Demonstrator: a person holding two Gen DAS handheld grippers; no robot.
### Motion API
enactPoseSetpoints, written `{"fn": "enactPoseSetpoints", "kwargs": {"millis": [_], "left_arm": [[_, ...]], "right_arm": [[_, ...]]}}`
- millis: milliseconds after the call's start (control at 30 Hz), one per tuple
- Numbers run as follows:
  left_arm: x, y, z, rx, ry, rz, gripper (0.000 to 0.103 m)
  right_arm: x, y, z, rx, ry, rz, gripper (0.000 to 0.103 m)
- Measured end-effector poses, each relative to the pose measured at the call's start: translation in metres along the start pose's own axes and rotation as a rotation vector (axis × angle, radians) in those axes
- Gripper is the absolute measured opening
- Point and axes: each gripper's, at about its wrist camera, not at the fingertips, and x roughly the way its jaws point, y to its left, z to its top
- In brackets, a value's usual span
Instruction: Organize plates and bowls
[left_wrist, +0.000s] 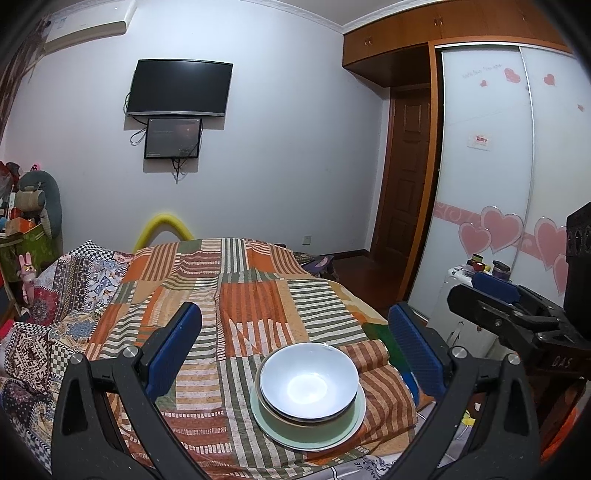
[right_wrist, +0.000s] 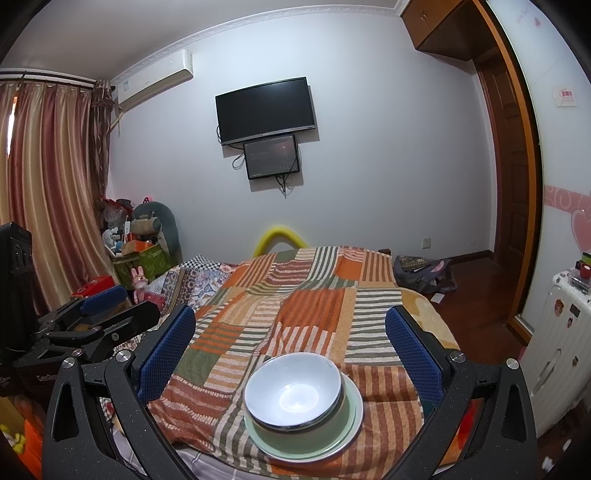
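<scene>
A white bowl (left_wrist: 308, 380) sits nested in a pale green bowl, and both rest on a pale green plate (left_wrist: 351, 424) on the striped patchwork bedspread (left_wrist: 240, 295). In the right wrist view the same white bowl (right_wrist: 293, 391) stands on the green plate (right_wrist: 351, 424) near the bed's front edge. My left gripper (left_wrist: 295, 339) hangs open above and just behind the stack, with nothing between its blue pads. My right gripper (right_wrist: 290, 341) is open too and holds nothing. Each gripper shows in the other's view: the right gripper (left_wrist: 498, 306), the left gripper (right_wrist: 96, 317).
A wardrobe with sliding heart-decorated doors (left_wrist: 498, 184) stands to the right, with a white suitcase (right_wrist: 554, 350) before it. A wall TV (right_wrist: 266, 110) hangs beyond the bed. Toys and boxes (right_wrist: 140, 243) pile at the left by the curtain (right_wrist: 48, 184). A bag (right_wrist: 424, 273) lies on the floor.
</scene>
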Motion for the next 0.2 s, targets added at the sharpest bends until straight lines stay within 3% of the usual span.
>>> {"fn": "enactPoseSetpoints", "kwargs": {"millis": [200], "left_arm": [[0.0,0.0027,-0.0004,-0.008,0.005,-0.003,0.103]], "right_arm": [[0.0014,-0.0003,0.0003,-0.001,0.01,-0.002,0.102]]}}
